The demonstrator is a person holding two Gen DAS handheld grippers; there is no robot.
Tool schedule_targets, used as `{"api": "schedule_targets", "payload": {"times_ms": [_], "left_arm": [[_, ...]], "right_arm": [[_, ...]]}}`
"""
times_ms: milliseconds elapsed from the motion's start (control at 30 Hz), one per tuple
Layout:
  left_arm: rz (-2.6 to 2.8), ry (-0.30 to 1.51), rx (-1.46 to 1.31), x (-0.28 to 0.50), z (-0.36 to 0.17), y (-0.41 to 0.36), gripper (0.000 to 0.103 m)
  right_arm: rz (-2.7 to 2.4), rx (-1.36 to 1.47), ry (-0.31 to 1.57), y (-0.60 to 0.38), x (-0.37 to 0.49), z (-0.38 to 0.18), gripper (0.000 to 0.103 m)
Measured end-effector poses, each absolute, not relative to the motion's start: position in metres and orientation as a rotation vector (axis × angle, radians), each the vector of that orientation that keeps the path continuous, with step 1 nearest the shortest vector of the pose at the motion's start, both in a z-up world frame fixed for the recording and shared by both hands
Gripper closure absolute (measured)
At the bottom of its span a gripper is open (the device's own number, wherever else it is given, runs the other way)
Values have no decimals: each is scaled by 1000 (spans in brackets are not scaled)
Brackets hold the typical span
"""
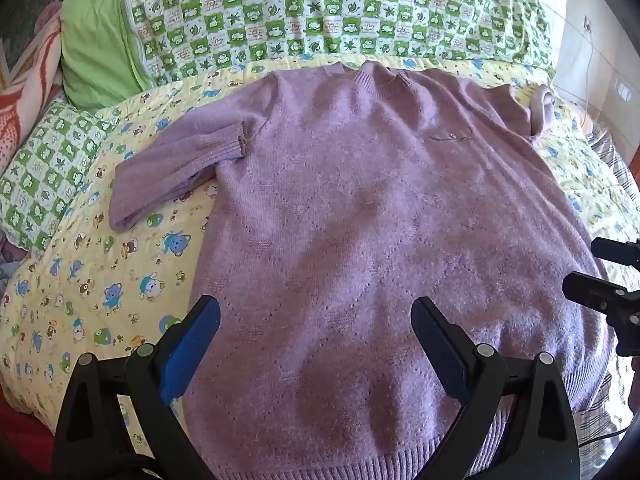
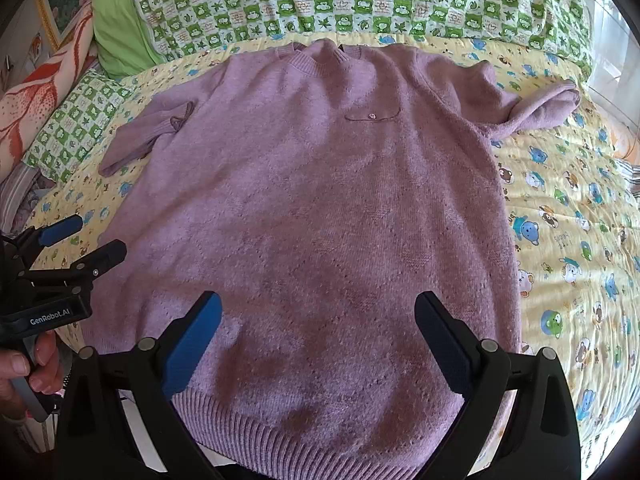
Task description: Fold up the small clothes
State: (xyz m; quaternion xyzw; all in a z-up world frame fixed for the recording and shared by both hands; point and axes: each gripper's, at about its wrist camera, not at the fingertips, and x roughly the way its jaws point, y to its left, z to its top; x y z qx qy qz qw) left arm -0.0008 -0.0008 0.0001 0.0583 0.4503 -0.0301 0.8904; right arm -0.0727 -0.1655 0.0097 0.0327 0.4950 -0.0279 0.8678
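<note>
We hover the left gripper (image 1: 316,328) and right gripper (image 2: 318,324) wide open, empty, above the purple sweater (image 1: 380,240) hem, lined up to fold.

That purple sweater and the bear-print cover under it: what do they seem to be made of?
The purple sweater looks like a soft, fuzzy knit, perhaps wool or acrylic: ribbed hem and collar, small eyelet holes, a hazy nap. The bear-print cover looks like matte quilted cotton: stitched lines leave it puckered and padded. The exact fibre of either cannot be told from these views.
</note>
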Motion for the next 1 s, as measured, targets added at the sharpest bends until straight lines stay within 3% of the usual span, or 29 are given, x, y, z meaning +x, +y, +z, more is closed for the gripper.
{"api": "schedule_targets", "payload": {"times_ms": [1000], "left_arm": [[-87,972,111,23,-6,-7,6]], "right_arm": [[-73,122,1045,-186,-61,10,6]]}}
